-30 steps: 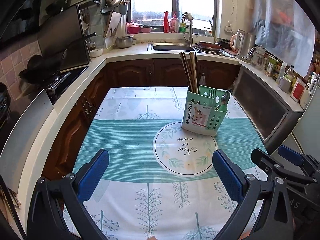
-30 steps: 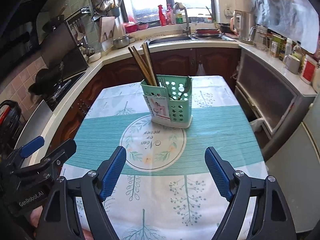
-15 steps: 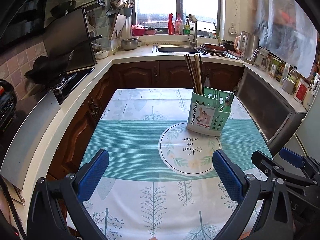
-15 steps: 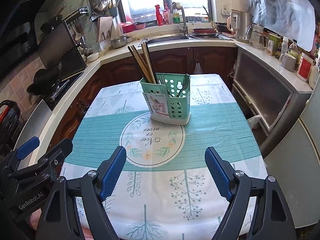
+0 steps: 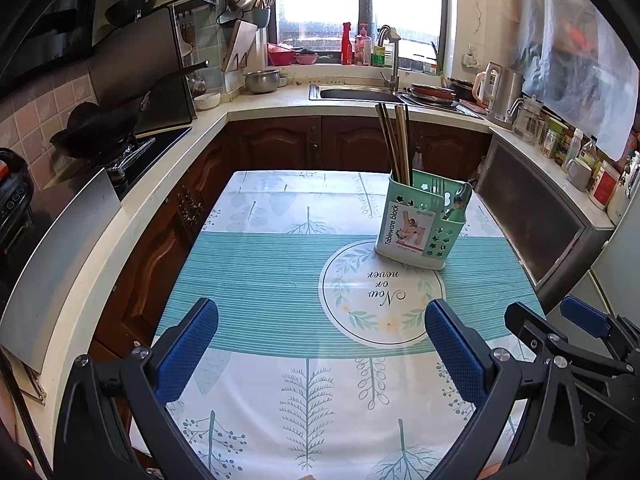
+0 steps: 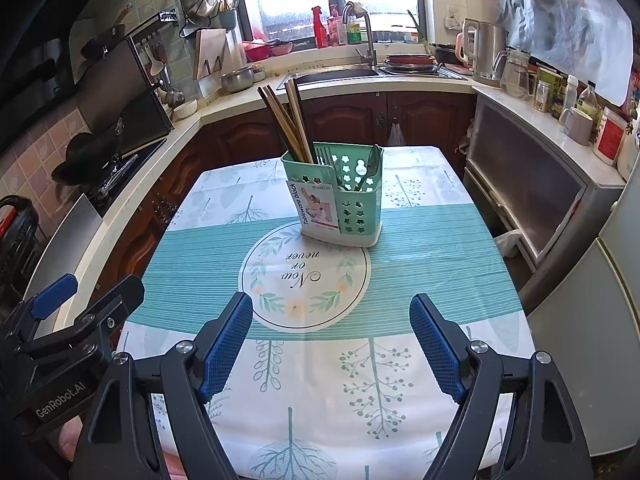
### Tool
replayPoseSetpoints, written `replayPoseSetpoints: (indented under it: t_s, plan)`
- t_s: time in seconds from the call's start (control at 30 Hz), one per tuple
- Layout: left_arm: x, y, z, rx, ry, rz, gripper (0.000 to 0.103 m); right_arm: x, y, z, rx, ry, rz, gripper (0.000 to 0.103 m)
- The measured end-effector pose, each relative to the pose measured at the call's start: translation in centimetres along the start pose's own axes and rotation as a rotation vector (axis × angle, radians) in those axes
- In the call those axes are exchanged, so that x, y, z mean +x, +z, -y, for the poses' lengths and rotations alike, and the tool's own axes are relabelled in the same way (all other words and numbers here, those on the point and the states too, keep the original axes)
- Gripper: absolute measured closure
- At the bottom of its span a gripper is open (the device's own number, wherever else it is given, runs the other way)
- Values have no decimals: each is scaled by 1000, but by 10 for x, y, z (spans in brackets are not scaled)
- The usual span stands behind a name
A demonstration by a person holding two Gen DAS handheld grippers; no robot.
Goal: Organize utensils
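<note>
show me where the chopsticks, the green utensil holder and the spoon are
chopsticks (image 6: 294, 120), right wrist view, on the middle of the upright bundle.
green utensil holder (image 6: 358, 208), right wrist view, on its perforated front wall.
spoon (image 5: 462, 196), left wrist view, on its bowl.

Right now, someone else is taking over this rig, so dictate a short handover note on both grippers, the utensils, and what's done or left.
Left gripper: jaws wide open, empty, hovering over the near end of the table.
Right gripper: jaws wide open, empty, also over the near end.
The green utensil holder stands upright at the edge of the tablecloth's round motif. Chopsticks fill its taller left compartment; fork and spoon stand in the lower right one.
Done: all visible utensils are in the holder.
Left: no loose utensils show on the table; sorting looks finished.
</note>
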State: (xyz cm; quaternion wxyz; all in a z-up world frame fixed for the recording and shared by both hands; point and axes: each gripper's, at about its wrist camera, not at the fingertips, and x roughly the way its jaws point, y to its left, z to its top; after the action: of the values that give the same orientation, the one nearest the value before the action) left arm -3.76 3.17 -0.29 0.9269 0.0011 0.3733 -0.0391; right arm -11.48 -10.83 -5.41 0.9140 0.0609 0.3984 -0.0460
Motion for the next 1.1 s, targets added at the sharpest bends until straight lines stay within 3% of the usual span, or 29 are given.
replayPoseSetpoints:
  t_s: [1.1]
  plan:
    - [8, -6, 0, 6, 5, -42, 1, 17, -6, 0, 13, -4, -37, 21]
